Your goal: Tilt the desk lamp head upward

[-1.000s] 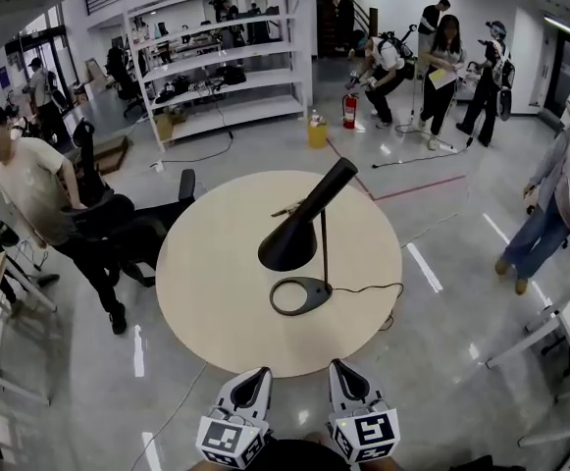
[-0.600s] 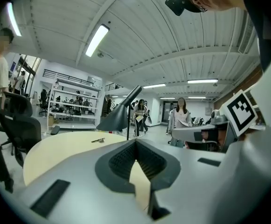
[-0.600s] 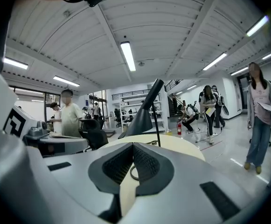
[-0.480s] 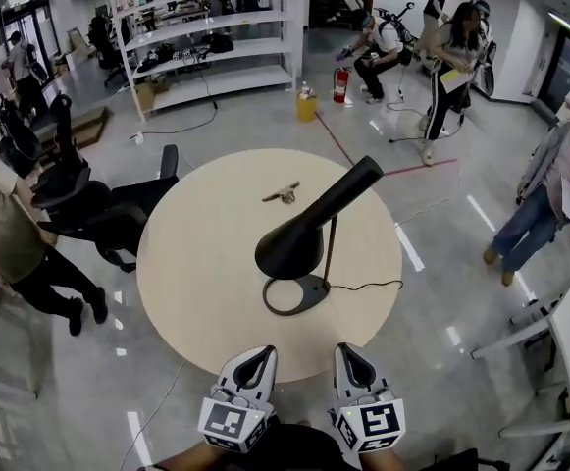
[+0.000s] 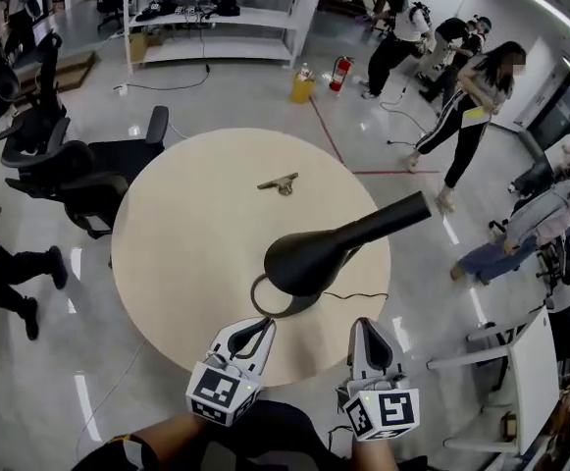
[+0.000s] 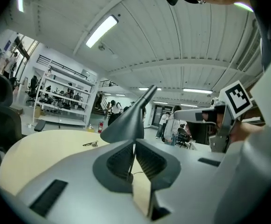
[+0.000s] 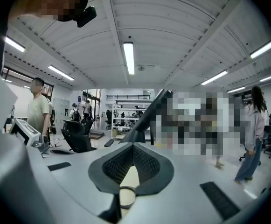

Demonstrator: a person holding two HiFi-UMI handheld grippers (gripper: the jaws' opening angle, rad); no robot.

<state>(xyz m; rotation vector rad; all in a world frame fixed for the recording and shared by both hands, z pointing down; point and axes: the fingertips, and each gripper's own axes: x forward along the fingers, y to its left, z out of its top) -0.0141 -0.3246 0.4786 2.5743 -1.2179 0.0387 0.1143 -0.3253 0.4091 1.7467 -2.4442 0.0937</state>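
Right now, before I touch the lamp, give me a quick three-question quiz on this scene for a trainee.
1. True or false: the left gripper and the right gripper both have their jaws shut with nothing between them.
2. The small metal object on the round table lies: A) beyond the desk lamp, apart from it; B) on the lamp's base; C) between the grippers.
3. In the head view, toward which side does the cord run from the base?

Key: 1 true. 2 A. 3 the right, toward the table's edge.
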